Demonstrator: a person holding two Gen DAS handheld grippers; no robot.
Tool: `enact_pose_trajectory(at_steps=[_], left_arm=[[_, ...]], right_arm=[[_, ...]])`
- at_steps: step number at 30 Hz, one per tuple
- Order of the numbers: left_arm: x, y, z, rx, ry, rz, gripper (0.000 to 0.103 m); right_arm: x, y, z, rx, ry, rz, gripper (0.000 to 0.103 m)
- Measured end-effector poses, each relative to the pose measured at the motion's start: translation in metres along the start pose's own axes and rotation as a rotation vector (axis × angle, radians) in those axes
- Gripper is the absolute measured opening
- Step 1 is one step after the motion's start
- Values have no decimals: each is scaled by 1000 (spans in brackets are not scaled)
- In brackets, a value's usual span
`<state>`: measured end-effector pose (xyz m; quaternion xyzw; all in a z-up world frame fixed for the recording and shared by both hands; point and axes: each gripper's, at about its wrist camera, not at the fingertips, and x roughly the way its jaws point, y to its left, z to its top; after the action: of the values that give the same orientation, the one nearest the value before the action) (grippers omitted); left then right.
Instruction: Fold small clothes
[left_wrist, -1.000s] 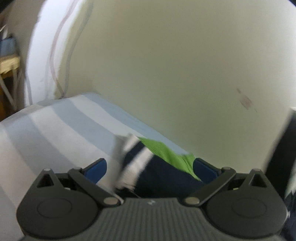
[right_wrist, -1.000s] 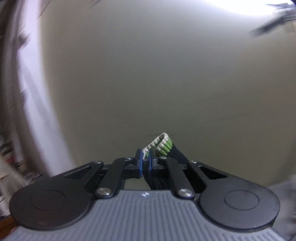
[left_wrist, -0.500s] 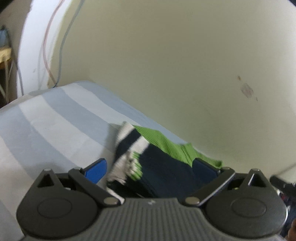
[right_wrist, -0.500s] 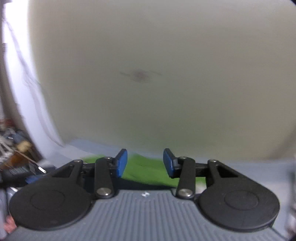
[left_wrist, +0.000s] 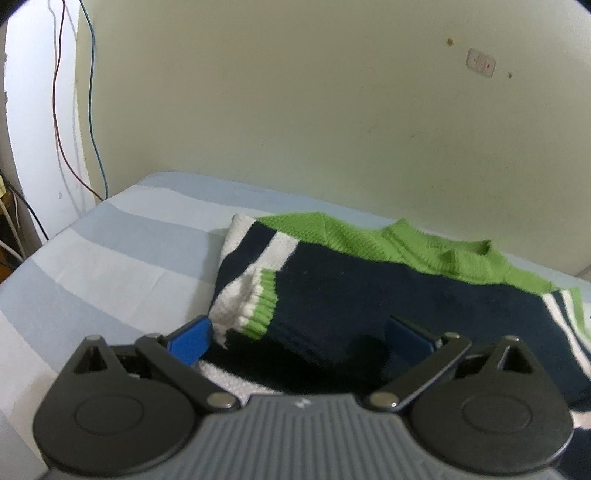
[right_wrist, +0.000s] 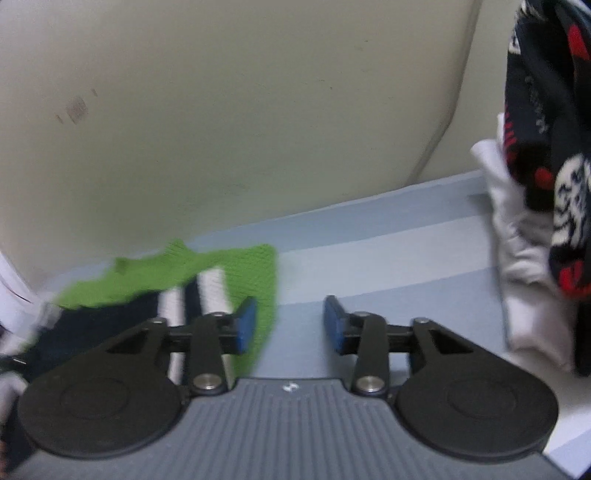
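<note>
A small knitted sweater (left_wrist: 369, 280), navy with green shoulders and white stripes, lies on the blue-striped bed sheet (left_wrist: 122, 254) against the wall. One sleeve with a green and white cuff (left_wrist: 258, 306) is folded over its front. My left gripper (left_wrist: 299, 336) is open, its blue pads (left_wrist: 192, 338) spread either side of the sweater's near edge, holding nothing. In the right wrist view the sweater (right_wrist: 166, 291) lies at the left. My right gripper (right_wrist: 290, 325) is open and empty over bare sheet beside the sweater's green edge.
A pile of other clothes, dark with red and white print (right_wrist: 546, 147) over white fabric (right_wrist: 524, 266), stands at the right. The cream wall (left_wrist: 295, 110) borders the bed's far side. Cables (left_wrist: 59, 110) hang at the left corner.
My right gripper let go of the green-edged sweater part, opened and drew back to the right. The left gripper stayed open and moved back a little; the sweater now lies flat.
</note>
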<state>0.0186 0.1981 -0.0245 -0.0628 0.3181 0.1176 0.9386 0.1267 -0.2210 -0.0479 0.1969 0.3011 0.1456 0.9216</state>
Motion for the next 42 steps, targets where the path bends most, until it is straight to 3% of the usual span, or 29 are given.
enact_pose_trajectory(at_steps=[1,3,5,7,9,10,12,15,16,18,24,35,42], left_arm=[[-1,0,1,-5,-8,-9,102],[0,0,2,-7,-14,-14,102],[7,-4,1,5,2,4,102],[12,-6,1,24,21,31,102],[11,-8,0,32,20,33,102],[11,-8,0,33,21,35,103],[11,-7,0,30,22,33,103],[11,-7,0,33,23,34,103],[11,-7,0,33,23,35,103],[11,-7,0,35,24,37,103],[12,-8,0,39,24,41,103],[12,-9,-1,42,25,43,103],[12,-9,-1,42,24,44,103]], right_arm=[[-2,0,2,13,-2,29,70],[-1,7,1,-30,23,34,70],[8,24,-8,-183,76,-39,27],[2,27,-10,-225,21,-89,11],[-4,13,-5,-129,-18,-140,10],[-8,9,-5,-87,-44,-168,2],[-20,-3,-2,-19,-84,-193,3],[-37,-21,1,47,-113,-131,16],[-43,-25,1,66,-118,-109,32],[-56,-31,1,93,-150,-84,51],[-63,-28,1,112,-168,-66,54],[-51,13,-6,74,-179,-69,60],[0,16,-23,58,-178,-74,61]])
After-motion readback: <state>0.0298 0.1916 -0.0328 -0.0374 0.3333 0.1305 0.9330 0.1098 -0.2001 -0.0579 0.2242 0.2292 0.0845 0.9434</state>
